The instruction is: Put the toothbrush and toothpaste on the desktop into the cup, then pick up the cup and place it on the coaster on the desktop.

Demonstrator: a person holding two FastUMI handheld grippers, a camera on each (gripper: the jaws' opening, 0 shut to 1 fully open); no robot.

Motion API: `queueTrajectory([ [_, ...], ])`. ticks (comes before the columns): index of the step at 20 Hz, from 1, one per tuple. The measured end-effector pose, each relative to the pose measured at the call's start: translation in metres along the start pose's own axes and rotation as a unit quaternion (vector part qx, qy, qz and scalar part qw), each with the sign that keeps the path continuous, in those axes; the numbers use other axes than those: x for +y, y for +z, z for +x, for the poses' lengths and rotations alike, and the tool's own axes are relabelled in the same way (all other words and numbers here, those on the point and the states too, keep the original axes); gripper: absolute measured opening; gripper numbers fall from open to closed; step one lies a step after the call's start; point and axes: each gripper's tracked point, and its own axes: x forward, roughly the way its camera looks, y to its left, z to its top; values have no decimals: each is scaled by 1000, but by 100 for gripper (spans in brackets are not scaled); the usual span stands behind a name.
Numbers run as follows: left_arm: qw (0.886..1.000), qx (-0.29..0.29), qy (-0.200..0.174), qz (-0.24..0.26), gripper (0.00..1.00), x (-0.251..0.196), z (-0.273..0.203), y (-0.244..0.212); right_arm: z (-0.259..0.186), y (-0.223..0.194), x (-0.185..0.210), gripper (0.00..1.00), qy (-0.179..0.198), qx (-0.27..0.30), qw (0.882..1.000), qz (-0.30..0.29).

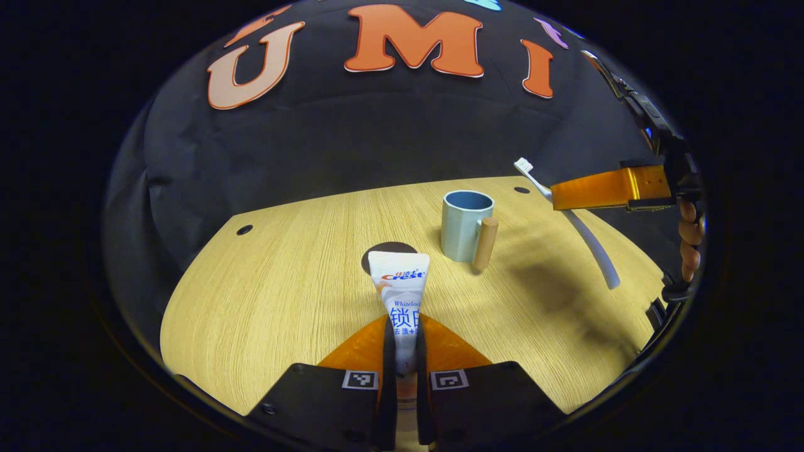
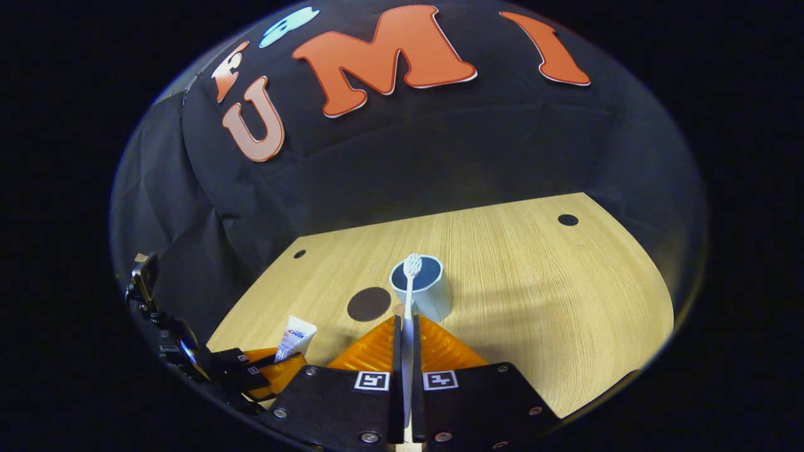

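Left gripper (image 1: 402,351) fingers clamp the soft, light white toothpaste tube (image 1: 400,285) low; right gripper (image 2: 405,361) fingers clamp the stiff, slim white toothbrush (image 2: 409,295) mid-handle above the pale blue cup (image 2: 422,290).

Pretty dim booth overall, but the pale wood-grain worktop (image 1: 282,295) is evenly lit and sharp. Soft shadows fall right of the light blue cup with a wooden handle (image 1: 466,225). Heavy fisheye bending at the edges, no real glare.

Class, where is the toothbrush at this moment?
The right gripper holds the toothbrush above the desktop, its bristle head near the cup; in the left gripper view it hangs right of the cup.
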Motion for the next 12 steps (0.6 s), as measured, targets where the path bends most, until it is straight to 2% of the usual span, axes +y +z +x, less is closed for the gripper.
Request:
queueTrajectory([
  [3, 1000, -10, 2, -5, 19, 7, 4, 6, 18, 25, 7, 5, 8, -30, 1000, 6],
  [4, 1000, -13, 0, -7, 16, 10, 7, 8, 22, 32, 9, 5, 11, -40, 999, 9],
  [9, 1000, -26, -3, -11, 16, 12, 16, 13, 35, 53, 8, 5, 30, -77, 996, 31],
  [12, 999, -32, -3, -16, 16, 15, 20, 16, 46, 67, 4, 5, 28, -108, 994, 23],
])
